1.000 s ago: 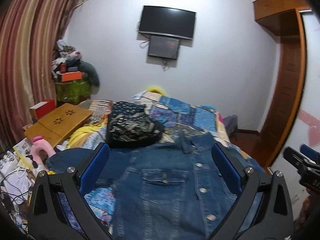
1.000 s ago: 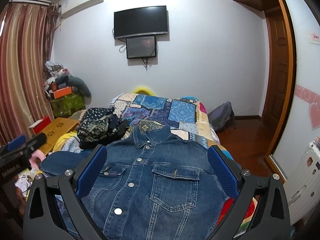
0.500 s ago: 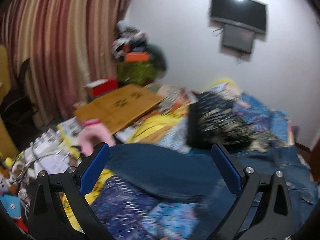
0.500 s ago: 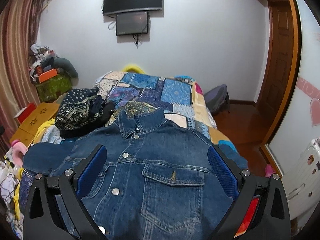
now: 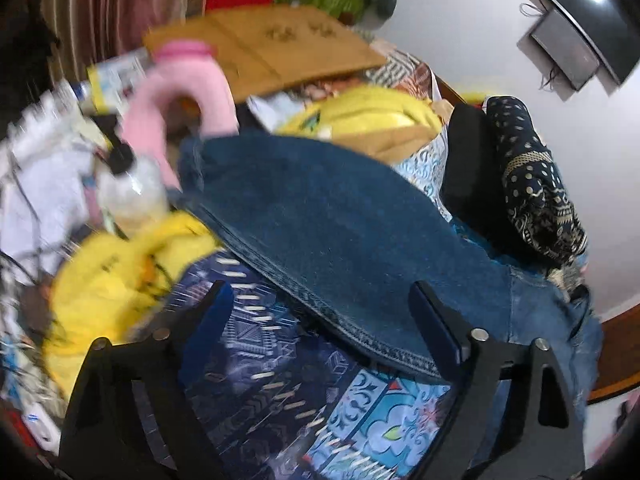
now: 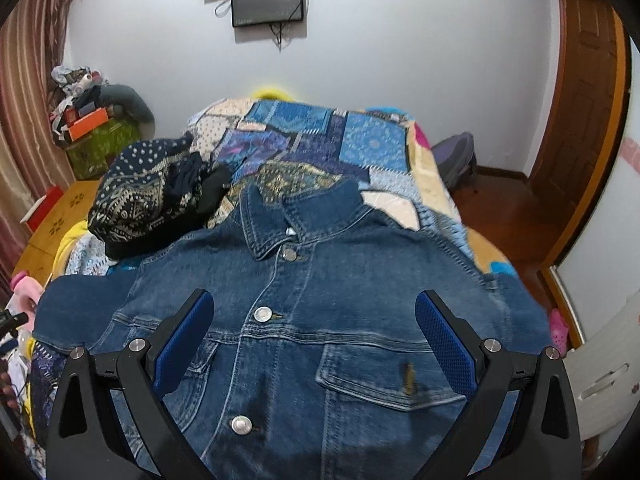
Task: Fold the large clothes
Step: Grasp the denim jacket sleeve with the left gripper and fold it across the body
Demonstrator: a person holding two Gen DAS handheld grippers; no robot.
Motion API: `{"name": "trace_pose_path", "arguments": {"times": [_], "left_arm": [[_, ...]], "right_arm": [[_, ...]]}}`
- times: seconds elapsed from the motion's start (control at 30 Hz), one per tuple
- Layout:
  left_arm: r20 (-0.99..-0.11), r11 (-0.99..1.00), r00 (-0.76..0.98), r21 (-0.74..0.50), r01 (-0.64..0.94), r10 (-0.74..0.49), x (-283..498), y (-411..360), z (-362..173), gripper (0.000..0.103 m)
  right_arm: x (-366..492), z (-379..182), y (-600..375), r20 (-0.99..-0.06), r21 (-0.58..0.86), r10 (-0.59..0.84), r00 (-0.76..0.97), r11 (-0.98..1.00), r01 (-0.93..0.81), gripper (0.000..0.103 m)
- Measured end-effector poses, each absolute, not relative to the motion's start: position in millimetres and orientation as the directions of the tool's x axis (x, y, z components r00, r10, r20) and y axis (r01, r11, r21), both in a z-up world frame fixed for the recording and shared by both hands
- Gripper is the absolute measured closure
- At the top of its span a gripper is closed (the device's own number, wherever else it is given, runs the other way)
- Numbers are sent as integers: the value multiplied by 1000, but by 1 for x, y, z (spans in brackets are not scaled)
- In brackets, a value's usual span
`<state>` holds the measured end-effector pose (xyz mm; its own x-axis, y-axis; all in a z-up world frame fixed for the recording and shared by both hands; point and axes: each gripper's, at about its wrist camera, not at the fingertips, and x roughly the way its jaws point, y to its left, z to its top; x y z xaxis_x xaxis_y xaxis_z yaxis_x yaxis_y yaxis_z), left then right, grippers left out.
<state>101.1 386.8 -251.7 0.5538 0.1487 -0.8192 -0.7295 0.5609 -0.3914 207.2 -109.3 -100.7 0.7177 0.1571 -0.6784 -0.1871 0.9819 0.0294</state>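
We saw the jacket (image 6: 320,312) flat on the bed (image 6: 384,168), collar twd the wall; patterned bundle (image 6: 148,196) lay behind-left of it, its sleeve (image 5: 320,232) stretched left over the quilt (image 5: 280,380).

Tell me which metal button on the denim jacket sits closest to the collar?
The small top button, just under the collar; the other two sit lower down the front.

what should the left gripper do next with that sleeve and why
Probably ease the open left gripper down onto the near edge of the outstretched sleeve of the blue denim jacket and close. The sleeve lies flat over the patchwork quilt, unfolded, with its hem between the fingers.
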Motion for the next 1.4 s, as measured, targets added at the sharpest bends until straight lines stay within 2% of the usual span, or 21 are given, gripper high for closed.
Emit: {"name": "trace_pose_path", "arguments": {"times": [0.1,0.23,0.37,0.57,0.63,0.77,0.93,1.17,1.27,1.4], "left_arm": [[-826,516,557,-441,-735,87,108,400,-274,29],[-821,471,570,-491,-733,33,116,410,-295,34],[-793,419,609,-541,-730,37,113,416,-306,40],[-835,435,541,-453,-778,100,117,415,-301,88],[-855,485,497,-375,-790,150,123,408,-291,94],[-839,575,453,-218,-789,303,138,386,-253,98],[-753,658,552,-215,-721,358,153,357,-193,100],[-627,833,724,-208,-512,288,190,273,-114,100],[-600,896,771,-192,-400,215,206,226,-95,101],[-611,952,790,-213,-220,46,229,162,-93,101]], "right_arm": [[215,-108,-103,-699,25,157,698,980,-196,3],[222,-116,-97,-714,12,152,683,979,-205,3],[225,-118,-98,-722,14,156,674,978,-210,3],[223,-117,-97,-724,32,170,668,977,-213,3],[220,-114,-98,-719,45,180,671,976,-213,3],[214,-107,-104,-709,56,188,680,976,-212,3],[207,-100,-113,-699,57,189,690,976,-210,3],[201,-98,-127,-688,53,186,702,977,-207,3],[198,-98,-131,-681,48,186,709,976,-211,3],[194,-100,-139,-676,57,196,710,975,-215,3]]}}
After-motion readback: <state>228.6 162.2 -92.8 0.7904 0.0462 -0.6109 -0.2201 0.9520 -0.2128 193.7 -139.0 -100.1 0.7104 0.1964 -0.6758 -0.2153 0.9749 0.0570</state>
